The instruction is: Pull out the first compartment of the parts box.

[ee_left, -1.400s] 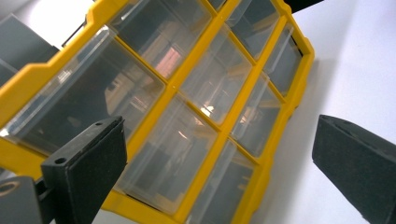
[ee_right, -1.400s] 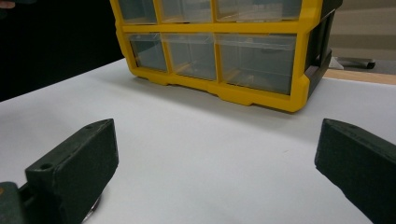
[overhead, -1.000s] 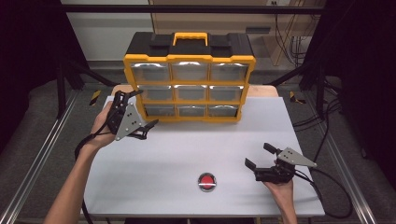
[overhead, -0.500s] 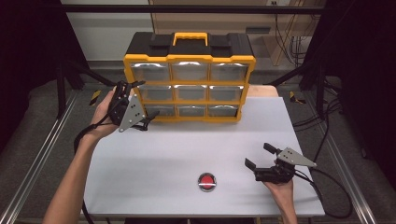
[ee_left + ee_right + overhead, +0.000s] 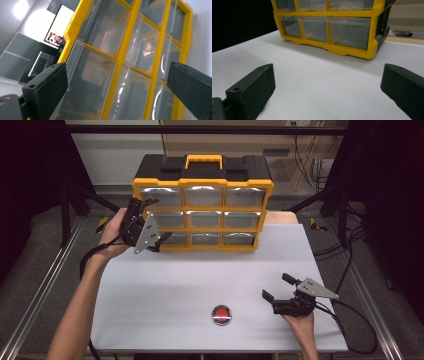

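Observation:
A yellow drawer cabinet (image 5: pixel 202 184) with a black top and three rows of clear drawers stands at the back of the white table (image 5: pixel 175 285). My left gripper (image 5: pixel 159 219) is open and raised in front of the cabinet's left column, its jaws spanning about the middle drawer (image 5: pixel 168 219). In the left gripper view the open gripper (image 5: pixel 117 72) frames the clear drawer fronts and yellow frame (image 5: pixel 120 62) at close range, tilted. My right gripper (image 5: pixel 276 286) rests open low at the front right. In the right gripper view it (image 5: pixel 328 70) faces the cabinet (image 5: pixel 352 48), nothing between its jaws.
A small red round disc (image 5: pixel 221 314) lies near the table's front edge, left of the right gripper. Metal frame rails (image 5: pixel 40 290) run along both sides of the table. Cables (image 5: pixel 350 330) trail off the right edge.
My left gripper has moved up and to the right, closer to the cabinet's left column of drawers. The right gripper has stayed where it was.

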Demonstrator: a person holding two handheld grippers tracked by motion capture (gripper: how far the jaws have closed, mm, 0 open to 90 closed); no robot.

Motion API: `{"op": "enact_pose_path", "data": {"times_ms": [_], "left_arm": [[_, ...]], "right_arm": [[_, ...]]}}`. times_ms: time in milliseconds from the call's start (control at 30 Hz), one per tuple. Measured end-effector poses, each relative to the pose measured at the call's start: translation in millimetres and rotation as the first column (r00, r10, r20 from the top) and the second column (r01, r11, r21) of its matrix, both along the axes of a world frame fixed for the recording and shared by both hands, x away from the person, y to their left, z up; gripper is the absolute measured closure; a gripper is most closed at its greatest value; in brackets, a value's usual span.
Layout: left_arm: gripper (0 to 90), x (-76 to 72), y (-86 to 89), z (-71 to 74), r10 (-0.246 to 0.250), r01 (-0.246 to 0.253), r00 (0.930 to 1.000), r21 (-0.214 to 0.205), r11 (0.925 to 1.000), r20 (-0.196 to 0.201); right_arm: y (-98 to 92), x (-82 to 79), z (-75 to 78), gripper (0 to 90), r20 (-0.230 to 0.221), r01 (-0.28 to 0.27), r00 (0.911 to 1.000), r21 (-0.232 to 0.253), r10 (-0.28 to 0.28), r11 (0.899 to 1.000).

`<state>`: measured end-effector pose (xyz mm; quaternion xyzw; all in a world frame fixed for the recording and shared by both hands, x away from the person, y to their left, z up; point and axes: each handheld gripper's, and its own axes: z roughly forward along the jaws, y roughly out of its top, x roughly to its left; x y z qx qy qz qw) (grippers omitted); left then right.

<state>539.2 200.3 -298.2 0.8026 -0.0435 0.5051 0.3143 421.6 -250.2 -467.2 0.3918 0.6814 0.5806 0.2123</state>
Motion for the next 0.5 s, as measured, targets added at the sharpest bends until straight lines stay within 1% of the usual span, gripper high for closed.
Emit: {"op": "enact_pose_path", "data": {"times_ms": [33, 100, 133, 167, 300, 333, 400, 500], "left_arm": [[3.0, 1.3, -0.6, 0.7, 0.003, -0.003, 1.0000, 0.004, 1.0000, 0.004], [3.0, 2.6, -1.0, 1.7, 0.005, -0.005, 1.0000, 0.008, 1.0000, 0.008], [3.0, 5.3, -1.4, 3.3, 0.012, -0.012, 0.9998, 0.017, 0.9998, 0.017], [3.0, 5.3, -1.4, 3.3, 0.012, -0.012, 0.9998, 0.017, 0.9998, 0.017], [3.2, 12.9, -1.0, 4.8, 0.031, -0.033, 0.9988, 0.062, 0.9975, 0.039], [3.4, 14.3, -1.1, 4.2, 0.034, -0.036, 0.9986, 0.066, 0.9971, 0.041], [3.6, 17.4, -1.5, 2.5, 0.034, -0.038, 0.9980, 0.084, 0.9958, 0.054], [4.1, 22.7, -2.2, -0.3, 0.047, -0.055, 0.9964, 0.112, 0.9921, 0.070]], "right_arm": [[-0.3, 0.5, -0.3, 0.5, 0.005, -0.001, 1.0000, -0.007, 0.001, 1.000], [0.0, 0.4, -0.3, 0.5, 0.001, -0.001, 1.0000, -0.004, 0.001, 1.000], [-0.1, 0.4, -0.3, 0.5, 0.005, -0.001, 1.0000, -0.006, 0.001, 1.000], [-0.2, 0.5, -0.4, 0.5, 0.009, -0.002, 1.0000, -0.007, 0.003, 1.000], [-0.3, 0.2, 0.0, 0.5, 0.004, 0.000, 1.0000, -0.003, 0.000, 1.000], [-0.1, 0.0, 0.1, 0.5, 0.000, 0.001, 1.0000, -0.001, -0.001, 1.000], [-0.5, 0.5, -0.3, 0.5, 0.008, -0.001, 1.0000, -0.008, 0.001, 1.000], [-0.4, 0.5, -0.3, 0.5, 0.008, -0.001, 1.0000, -0.009, 0.001, 1.000]]}}
